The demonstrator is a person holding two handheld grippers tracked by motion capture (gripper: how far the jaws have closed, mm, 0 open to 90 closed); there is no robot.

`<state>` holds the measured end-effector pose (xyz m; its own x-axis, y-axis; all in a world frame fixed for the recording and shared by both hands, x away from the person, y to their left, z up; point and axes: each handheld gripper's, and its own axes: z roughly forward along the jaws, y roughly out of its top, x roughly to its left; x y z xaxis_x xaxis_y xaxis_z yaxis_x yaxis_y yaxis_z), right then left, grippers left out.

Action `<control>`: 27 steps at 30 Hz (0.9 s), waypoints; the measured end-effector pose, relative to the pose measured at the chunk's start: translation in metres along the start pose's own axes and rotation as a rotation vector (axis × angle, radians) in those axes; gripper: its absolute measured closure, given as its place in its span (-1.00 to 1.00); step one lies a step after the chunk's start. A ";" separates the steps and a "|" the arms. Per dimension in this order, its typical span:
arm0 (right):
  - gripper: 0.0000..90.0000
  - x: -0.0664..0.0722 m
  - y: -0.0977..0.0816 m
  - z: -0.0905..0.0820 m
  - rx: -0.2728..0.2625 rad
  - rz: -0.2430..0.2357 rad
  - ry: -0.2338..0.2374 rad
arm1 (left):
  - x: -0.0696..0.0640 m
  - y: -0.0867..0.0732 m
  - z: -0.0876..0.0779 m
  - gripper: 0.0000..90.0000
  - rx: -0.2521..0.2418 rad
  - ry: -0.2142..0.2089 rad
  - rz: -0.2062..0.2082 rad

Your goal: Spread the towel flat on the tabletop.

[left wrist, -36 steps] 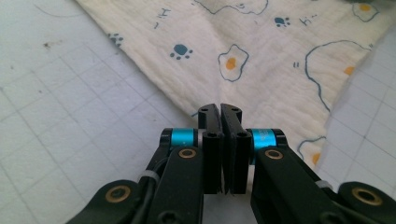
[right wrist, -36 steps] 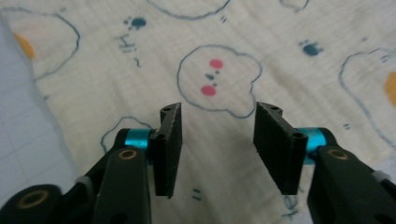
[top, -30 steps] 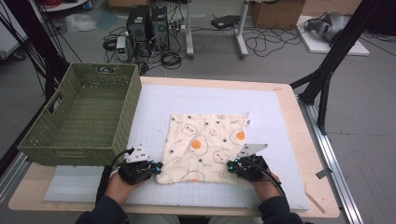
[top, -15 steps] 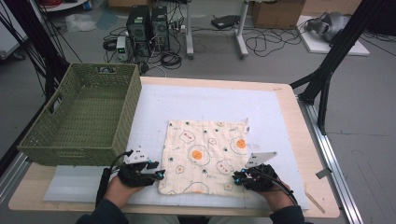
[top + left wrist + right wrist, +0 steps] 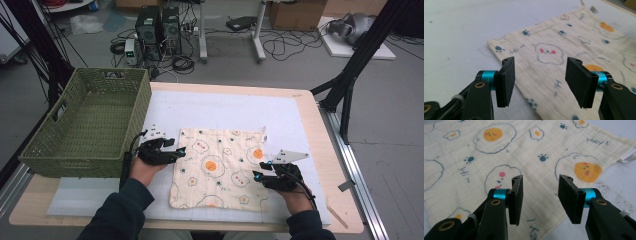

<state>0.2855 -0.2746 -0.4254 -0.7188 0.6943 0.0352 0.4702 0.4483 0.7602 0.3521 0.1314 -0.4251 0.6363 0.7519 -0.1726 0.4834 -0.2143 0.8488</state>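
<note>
A cream cloth printed with fried eggs and paw marks lies spread flat on the white mat. My left gripper hovers at the cloth's left edge, its jaws pointing right. In the left gripper view the left gripper is open above the cloth, with nothing between its pads. My right gripper sits over the cloth's right part near the front. In the right gripper view the right gripper stands open over the cloth. Both pairs of jaws have just been opening and hold nothing.
A green wicker basket stands at the table's left, close to my left hand. The wooden table edge frames the mat. Behind the table, computers and cables lie on the floor.
Both grippers let go of the cloth's front edge and opened. The left hand moved away from the person along the cloth's left edge. The right shifted slightly right. The cloth now lies flat.
</note>
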 end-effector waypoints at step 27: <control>0.04 -0.043 0.023 0.025 -0.029 0.080 -0.165 | 0.034 0.009 0.053 0.90 0.084 0.185 0.059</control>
<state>0.3403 -0.2801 -0.4256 -0.5851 0.8109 -0.0089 0.5056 0.3734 0.7778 0.4100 0.1222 -0.4496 0.5472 0.8367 -0.0226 0.5022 -0.3066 0.8086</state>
